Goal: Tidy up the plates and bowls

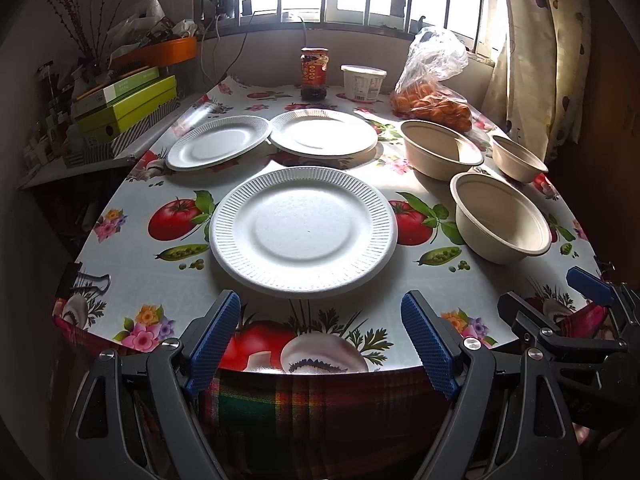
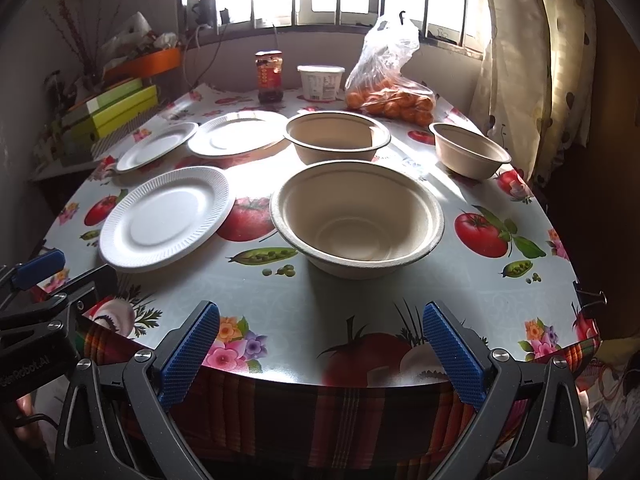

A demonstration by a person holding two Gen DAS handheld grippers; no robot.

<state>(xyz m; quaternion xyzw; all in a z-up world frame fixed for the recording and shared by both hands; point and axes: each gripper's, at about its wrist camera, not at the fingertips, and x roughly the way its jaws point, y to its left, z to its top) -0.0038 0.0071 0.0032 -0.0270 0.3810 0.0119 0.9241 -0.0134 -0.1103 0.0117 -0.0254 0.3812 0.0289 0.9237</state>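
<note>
Desk (image 1: 480, 280): lying under a glossy oilcloth printed with tomatoes, peas, mushrooms and flowers; a plaid cloth is hanging below its near edge
Near plate (image 1: 303, 231): round white foam with a ribbed rim, sitting flat at the desk's near middle, just ahead of the left fingers
Far plates: a left plate (image 1: 218, 142) and a right plate (image 1: 324, 133) of the same ribbed foam are lying side by side behind it; the left one's rim is looking tilted, and whether the two are touching is hard to tell
Near bowl (image 2: 357, 218): beige moulded fibre, deep with a rolled lip, standing upright right of the near plate, ahead of the right fingers
Far bowl (image 2: 338, 136): same fibre, sitting behind the near bowl
Small bowl (image 2: 470, 150): standing apart near the desk's right edge
Bag (image 2: 390, 76): crinkled clear plastic, holding orange round fruit, partly washed out by window glare
Tub (image 1: 363, 82) and jar (image 1: 314, 73): standing at the far edge; labels too small to read
Left gripper (image 1: 324, 344): blue ribbed fingers spreading wide, gripping nothing
Right gripper (image 2: 320, 356): fingers gaping wide, holding nothing; cut off in the left view's corner
</note>
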